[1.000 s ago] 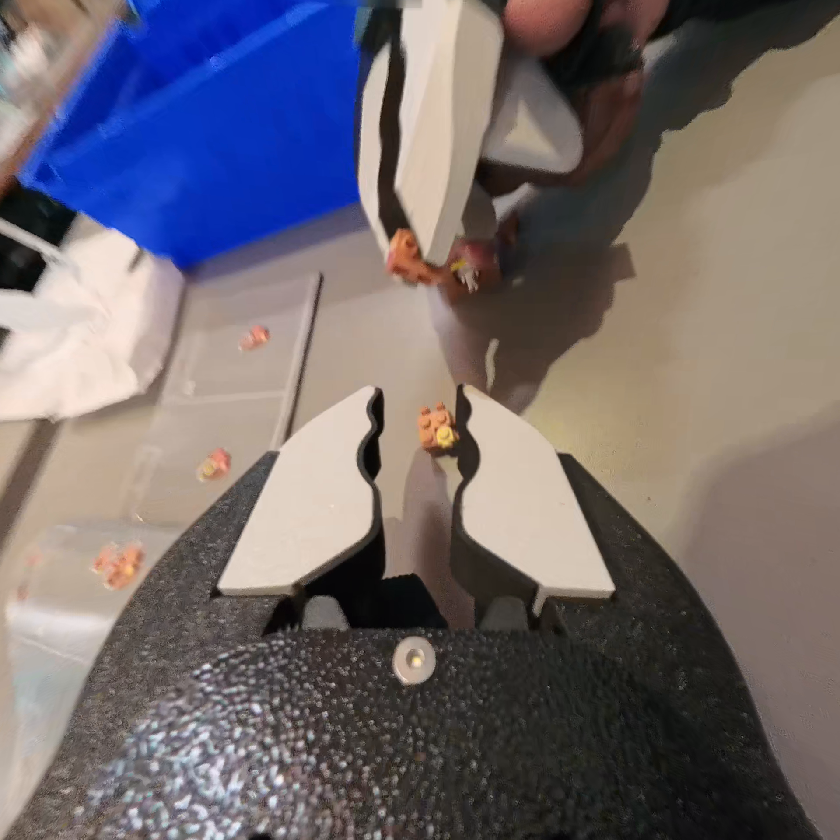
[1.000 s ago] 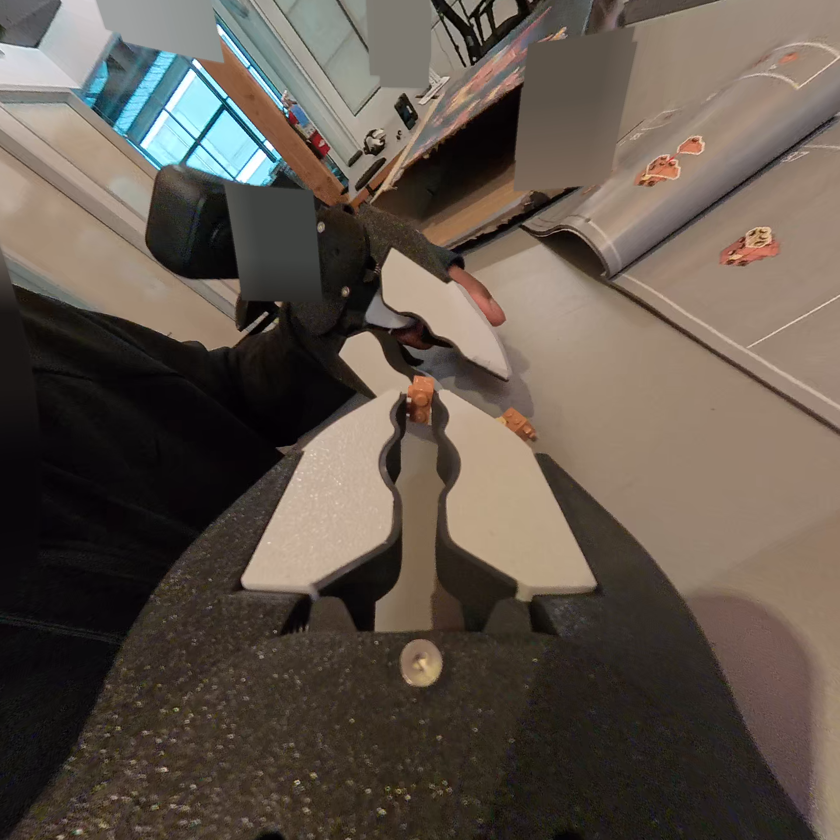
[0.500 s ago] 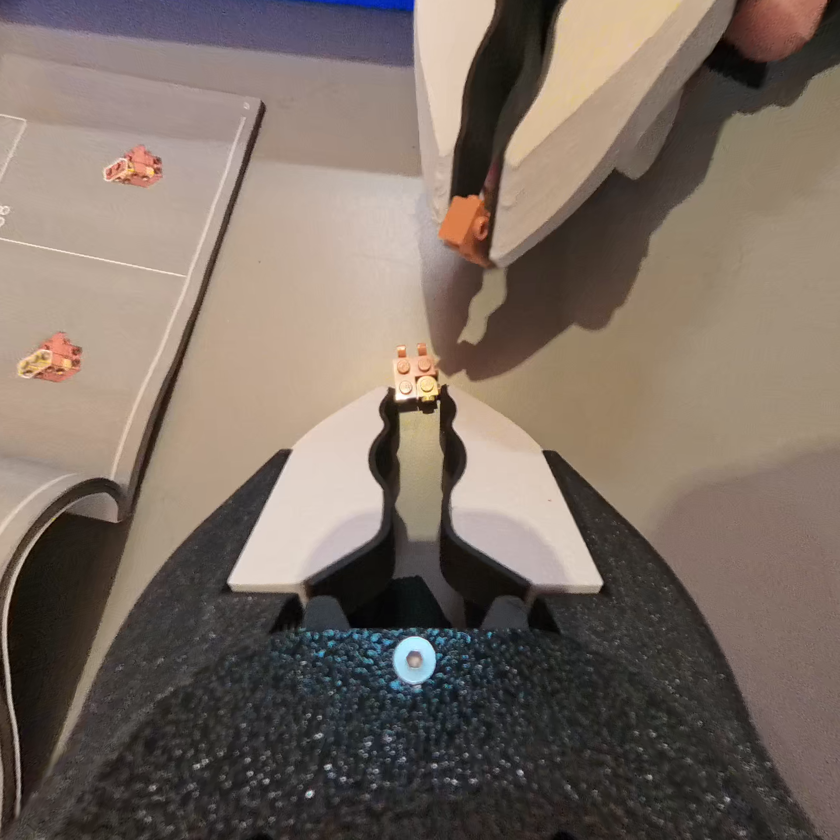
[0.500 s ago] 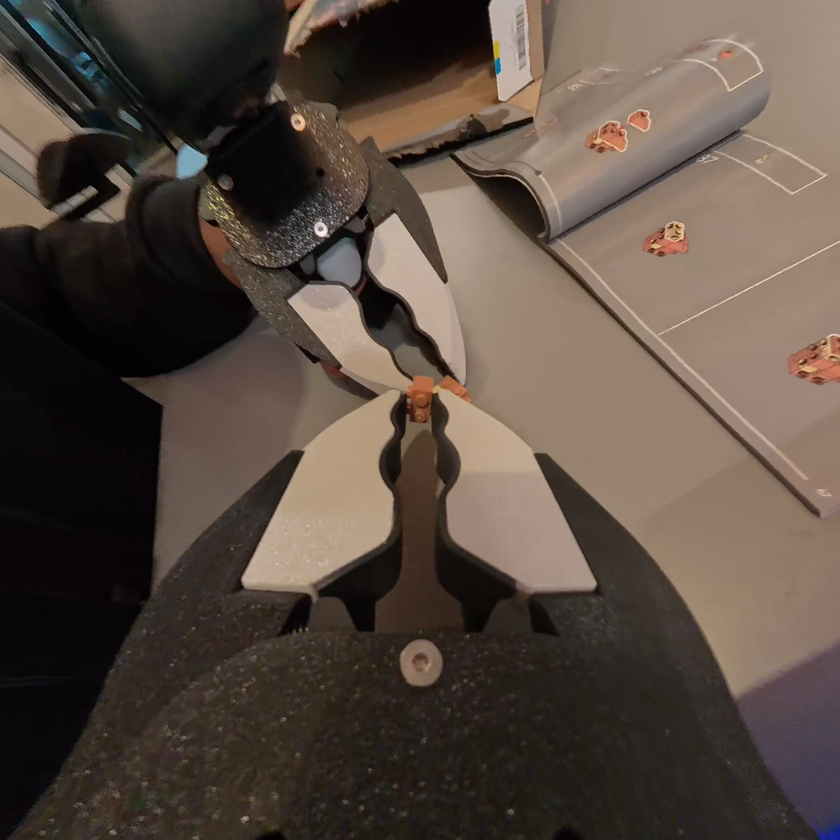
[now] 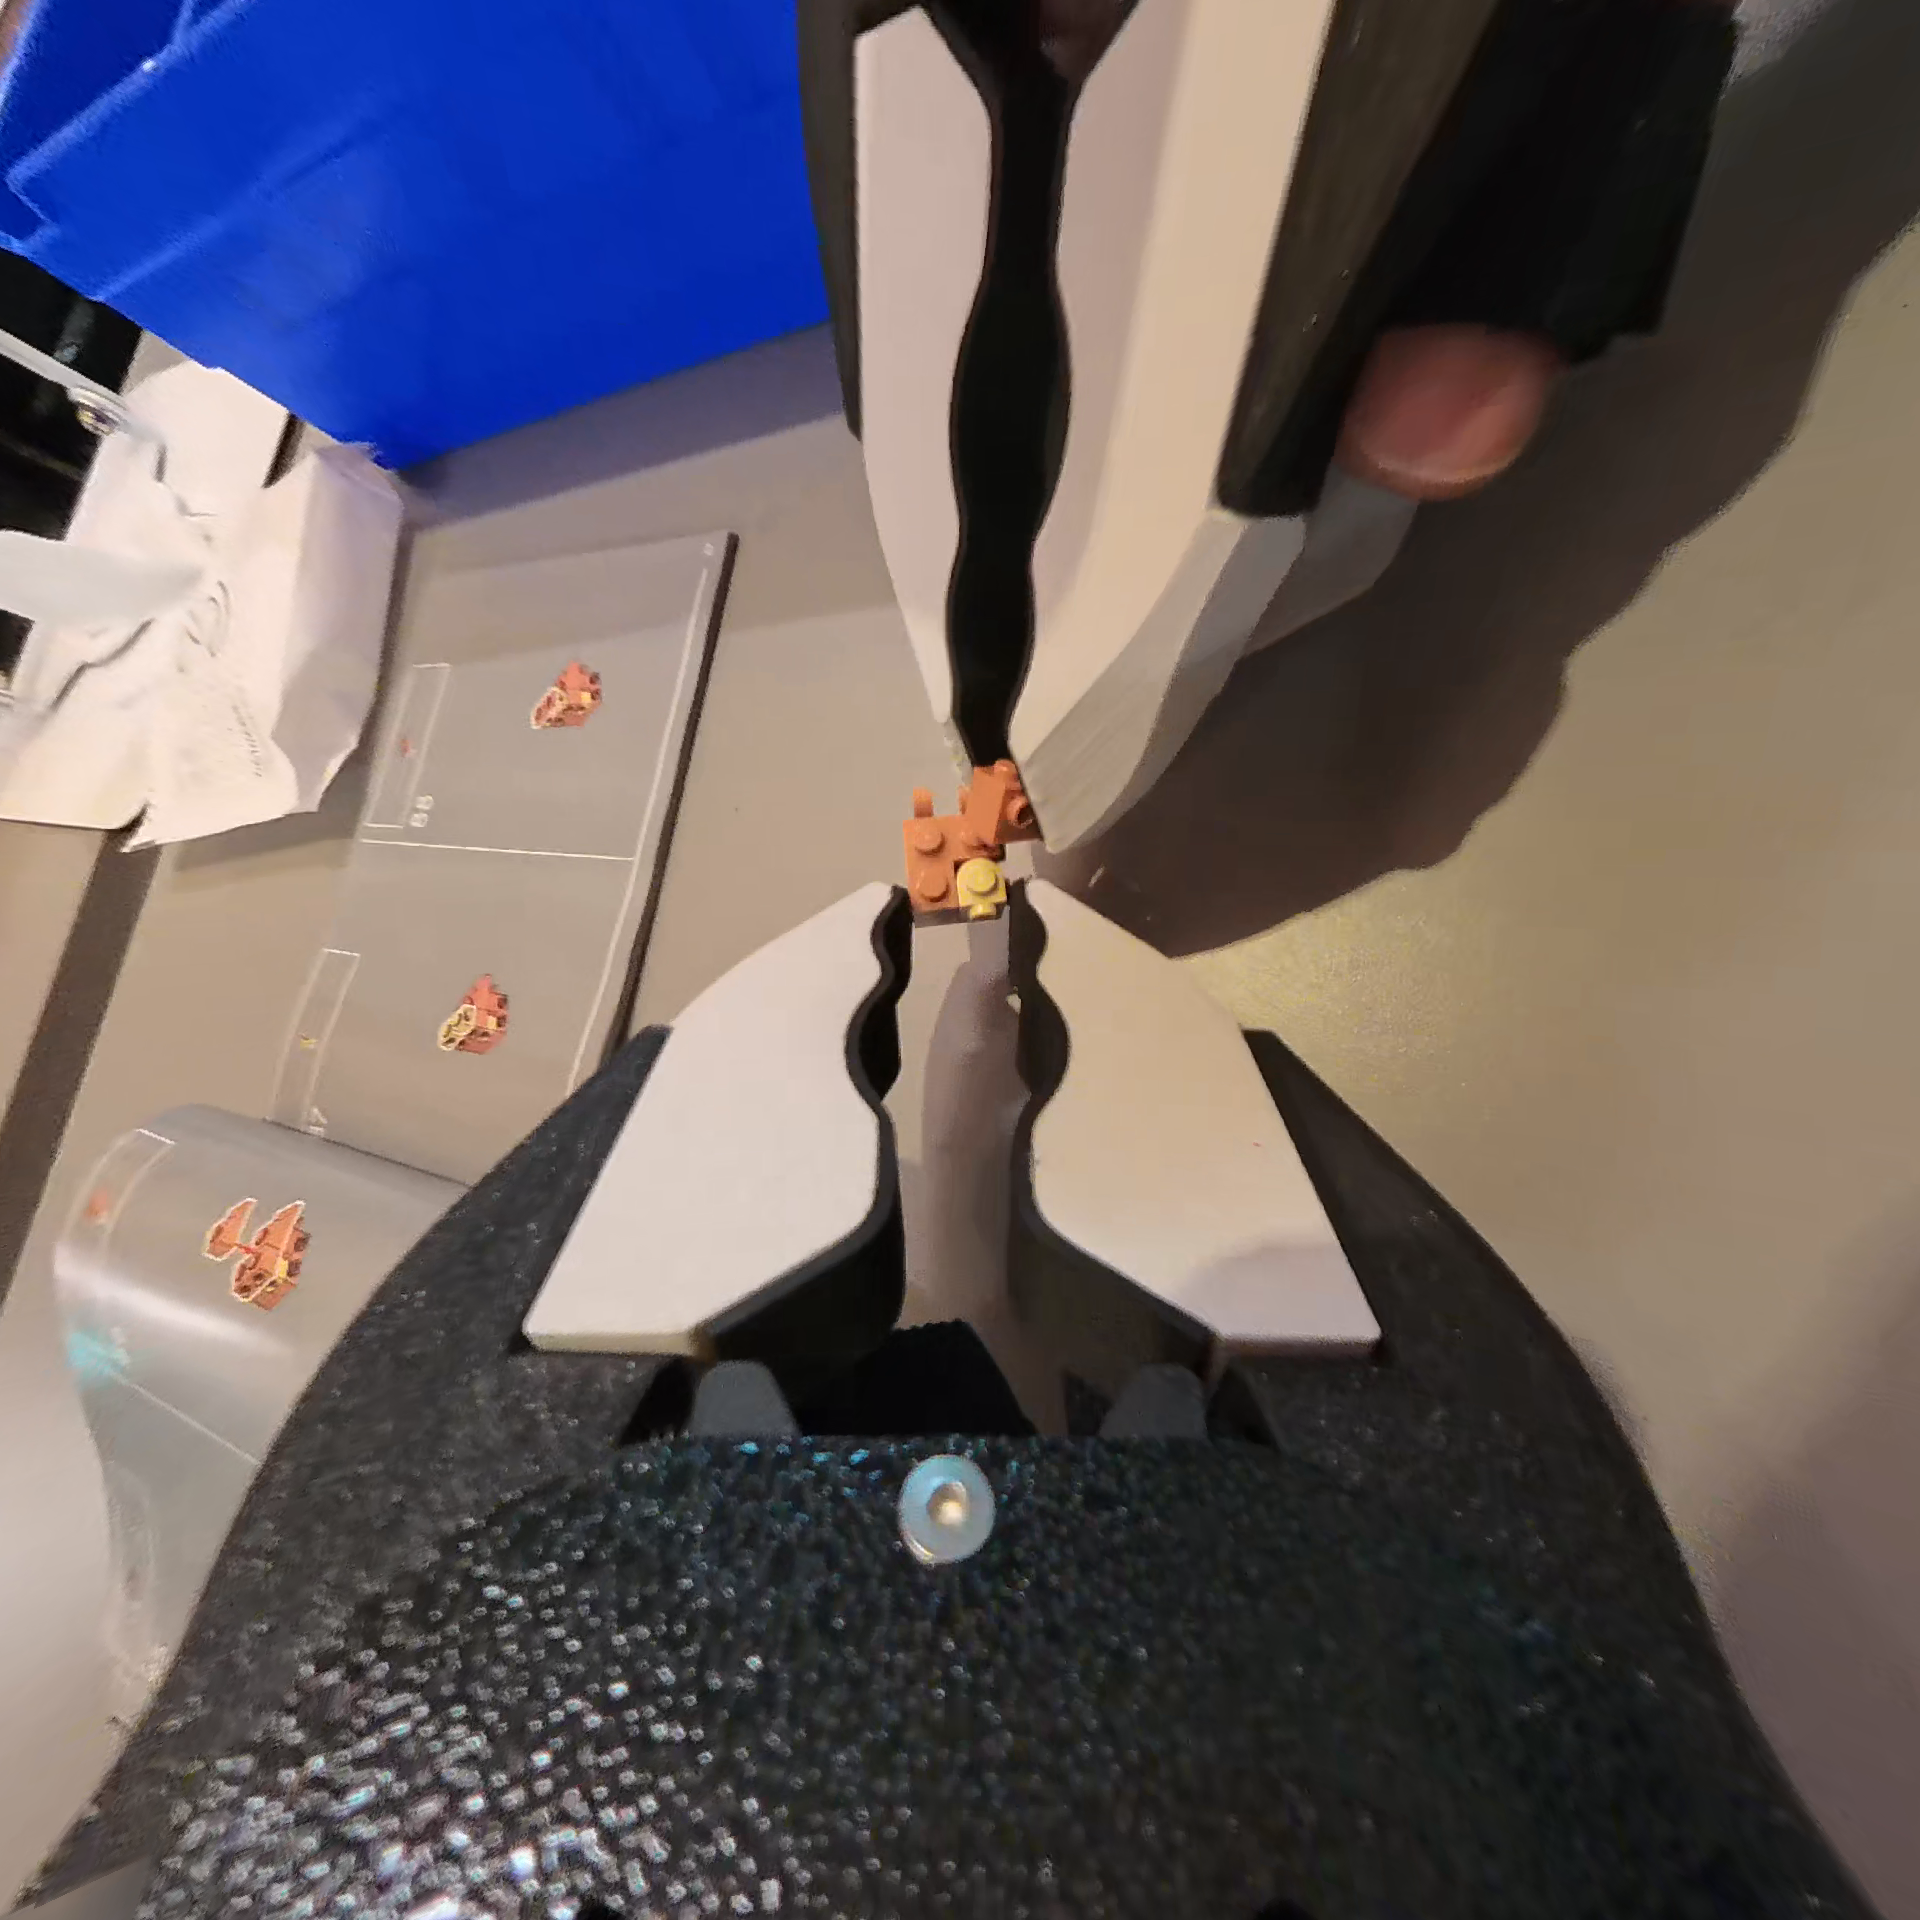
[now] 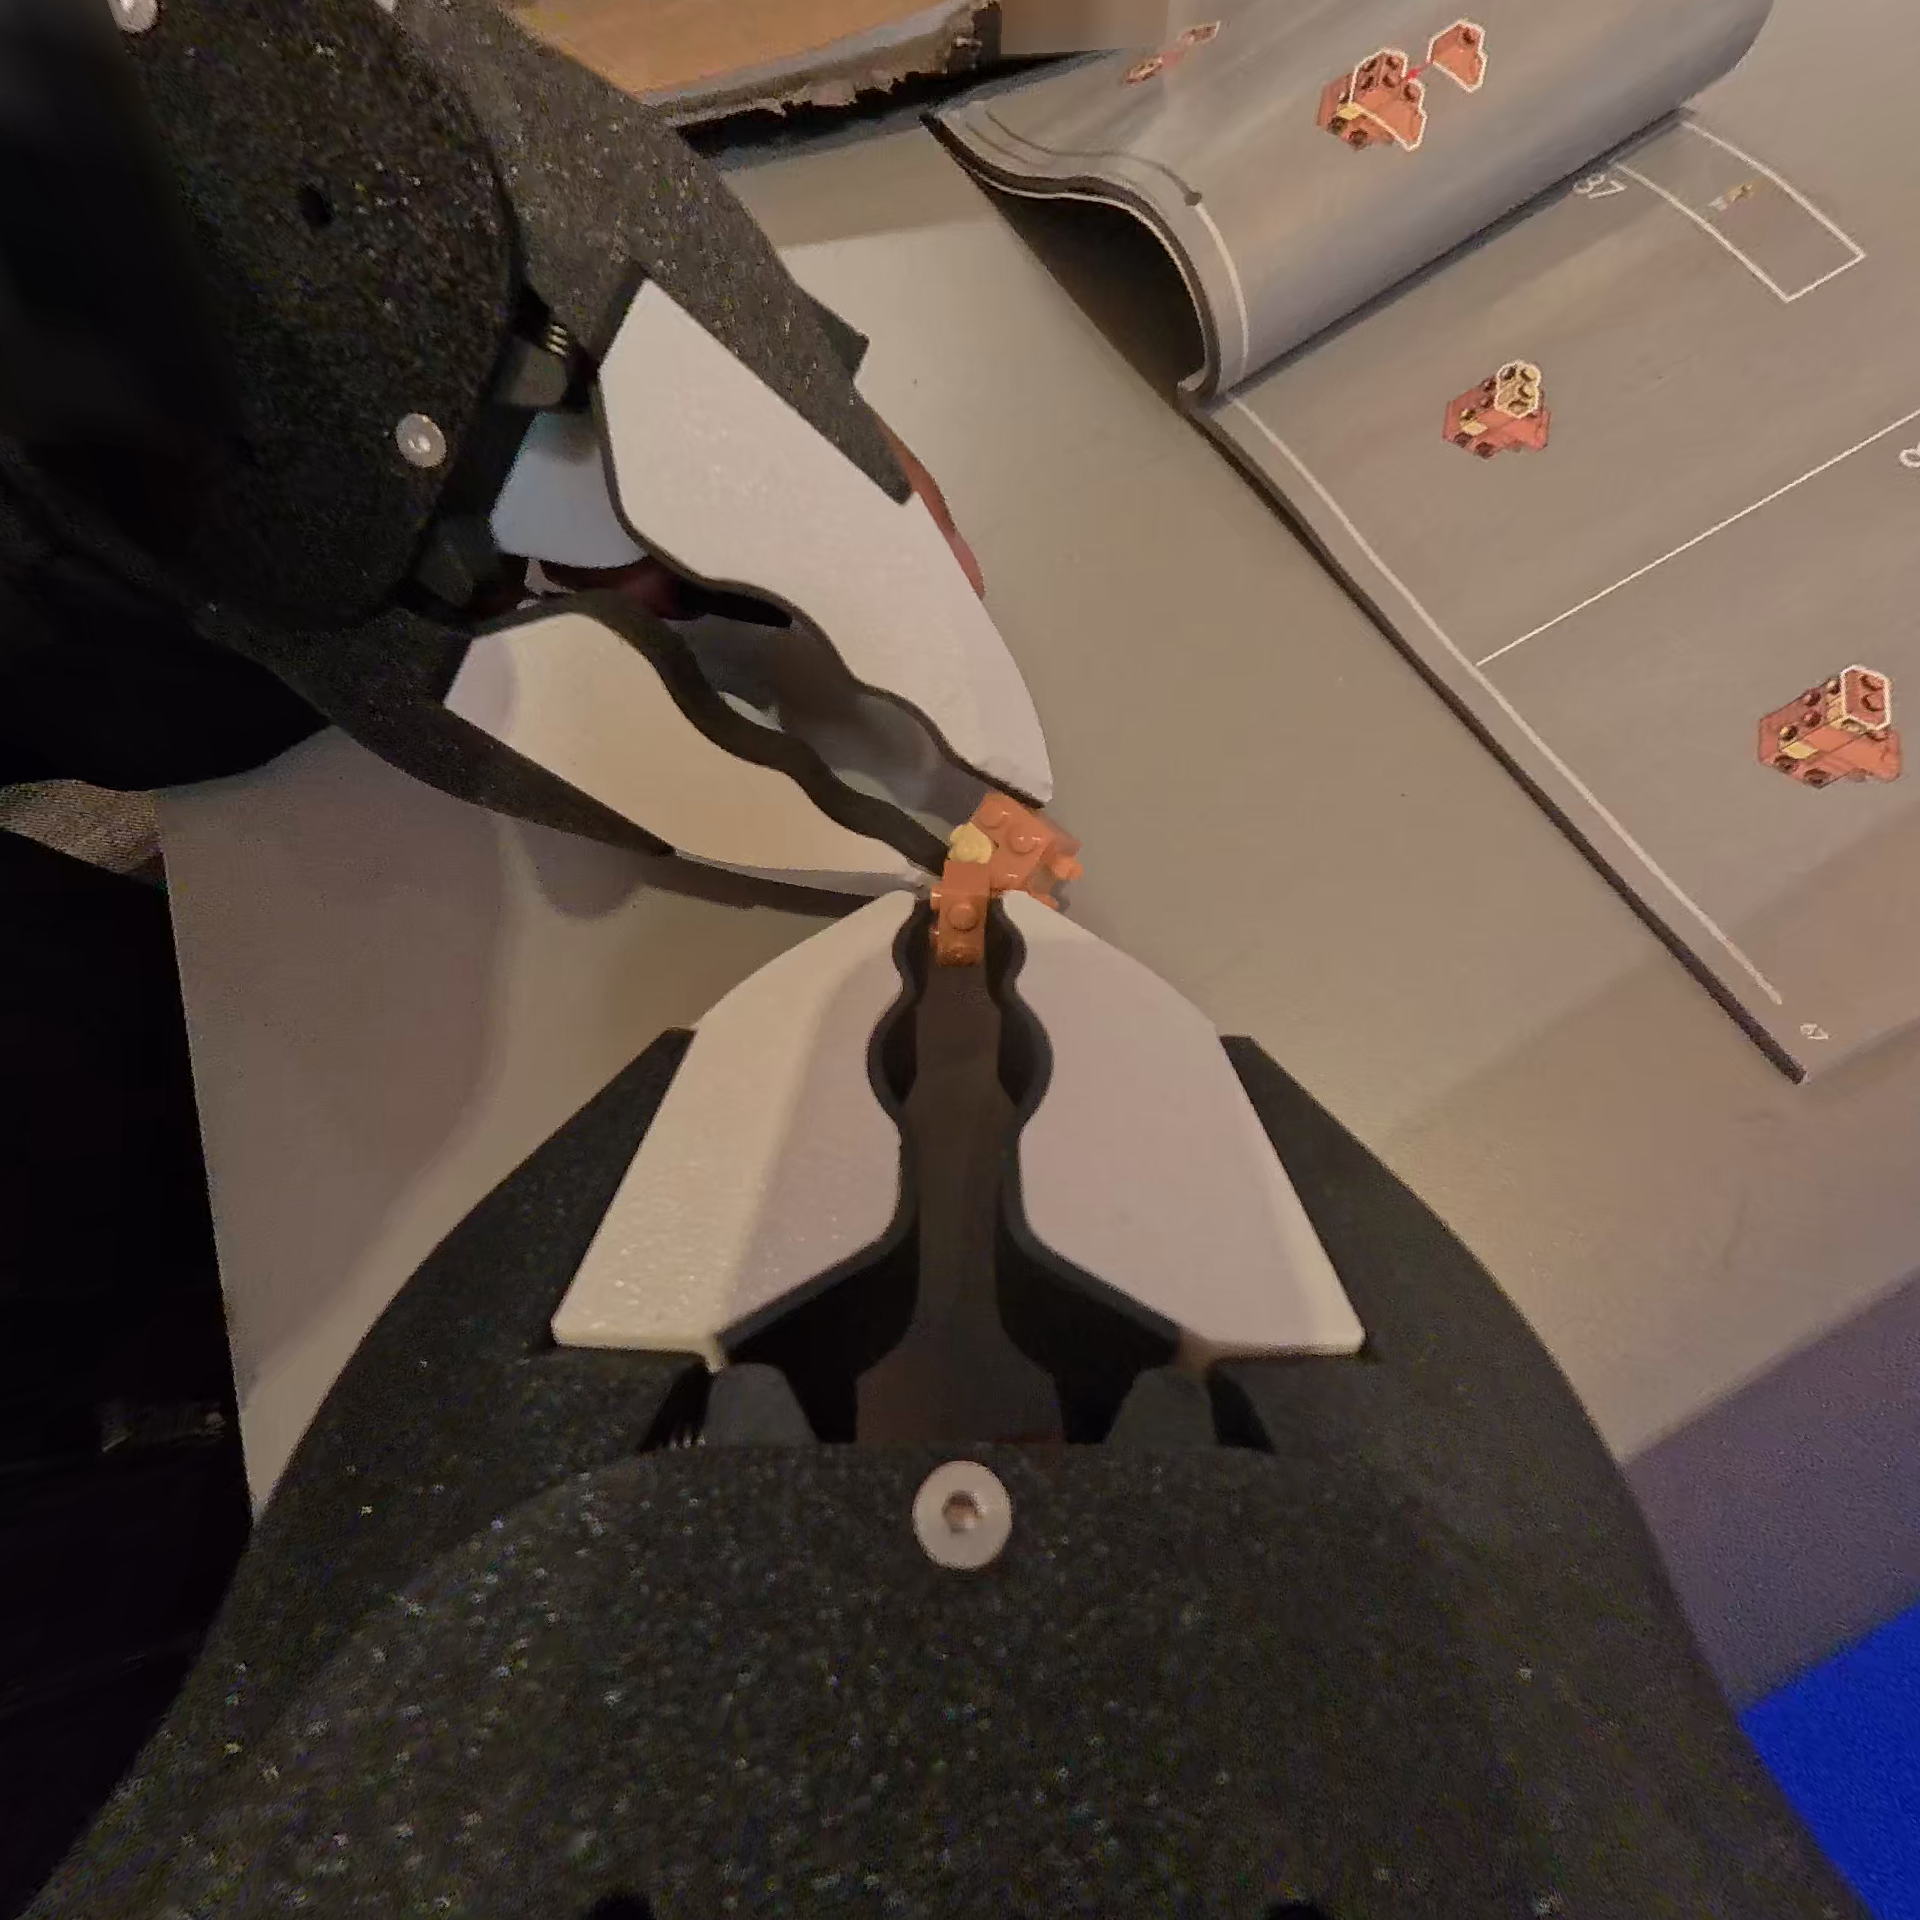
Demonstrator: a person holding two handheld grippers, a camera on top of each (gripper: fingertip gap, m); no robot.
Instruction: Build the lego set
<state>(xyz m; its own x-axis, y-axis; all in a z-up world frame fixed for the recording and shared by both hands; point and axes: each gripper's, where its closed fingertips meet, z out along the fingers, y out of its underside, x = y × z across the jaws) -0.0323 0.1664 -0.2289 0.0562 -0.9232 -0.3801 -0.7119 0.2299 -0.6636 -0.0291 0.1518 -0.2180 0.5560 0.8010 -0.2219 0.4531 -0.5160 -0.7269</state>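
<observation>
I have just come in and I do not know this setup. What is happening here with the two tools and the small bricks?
A person holds a two-finger tool in each hand above a grey table. The left tool grips a small orange brick assembly with a yellow stud piece. The right tool grips a narrow orange brick. The two pieces are touching, tip to tip. An open instruction booklet lies beside them, and a blue bin stands behind.

Blue bin [image 5: 436, 208]: cut off by the top and left edges, outline blurred. Crumpled white paper [image 5: 177, 665]: cropped at the left edge. Instruction booklet [image 6: 1558, 499]: runs past the right edge; its printed figures too small to tell apart.
</observation>
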